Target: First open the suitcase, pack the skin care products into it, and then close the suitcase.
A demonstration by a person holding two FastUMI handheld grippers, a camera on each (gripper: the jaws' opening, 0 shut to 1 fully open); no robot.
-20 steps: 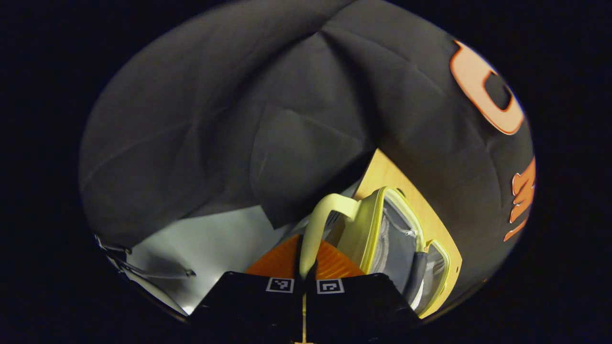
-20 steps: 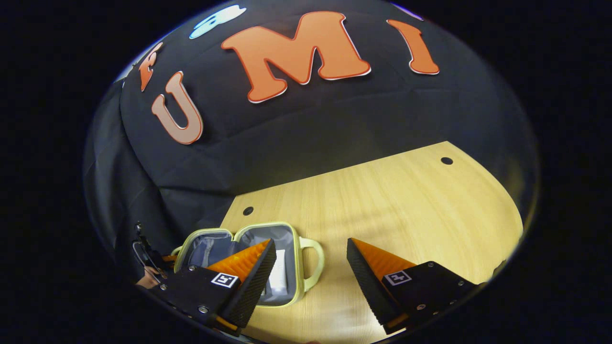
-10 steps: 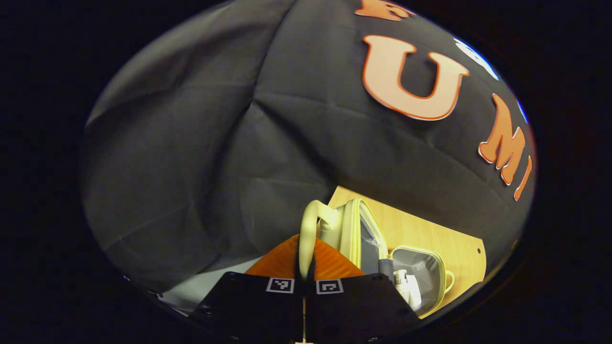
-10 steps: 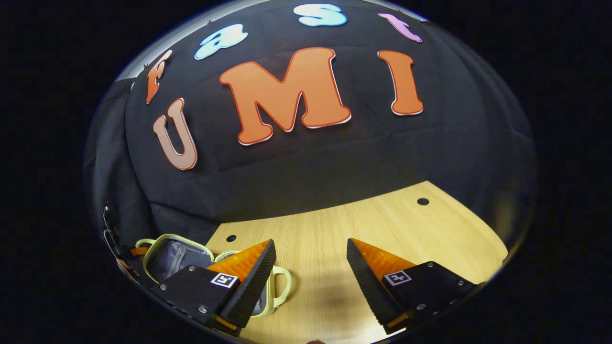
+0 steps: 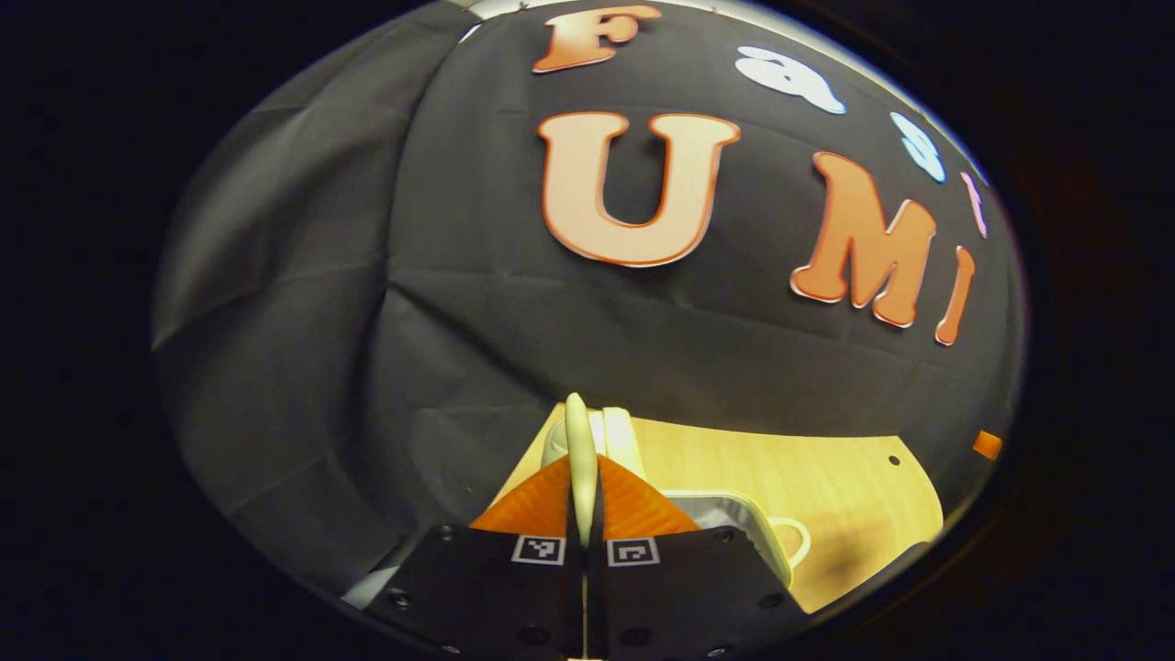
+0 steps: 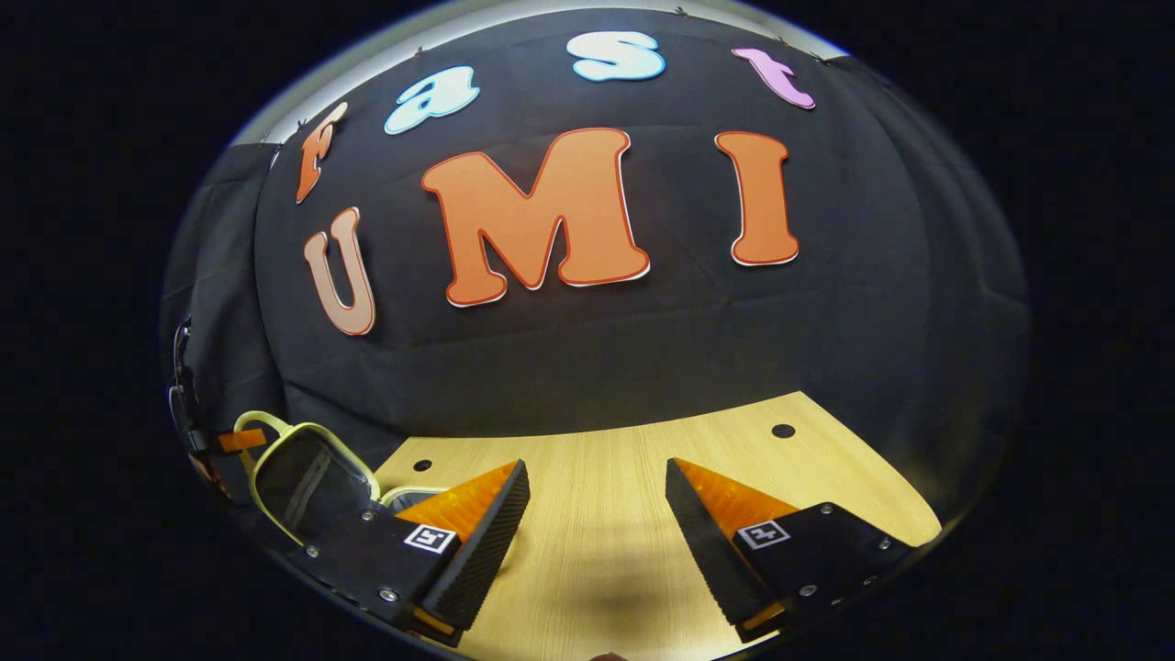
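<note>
A small pale yellow suitcase stands half open at the table's left end. In the left gripper view my left gripper (image 5: 581,470) is shut on the lid's handle (image 5: 578,427), holding the lid (image 5: 622,433) up on edge. The base (image 5: 739,514) lies flat below right, with its own handle (image 5: 797,542) pointing right. In the right gripper view the raised lid (image 6: 307,473) shows its grey lining, and the left gripper (image 6: 240,441) pinches its handle (image 6: 250,422). My right gripper (image 6: 597,519) hangs open over bare wood, right of the case. The case's contents are hidden.
The wooden table (image 6: 643,459) runs right from the case, with small round holes (image 6: 783,431) near its back edge. The black cloth wall (image 6: 597,358) hangs right behind the table and wraps round its left end.
My left gripper has swung the lid up by its handle from lying flat open to standing on edge over the base. My right gripper has drawn back and tilted up, still open.
</note>
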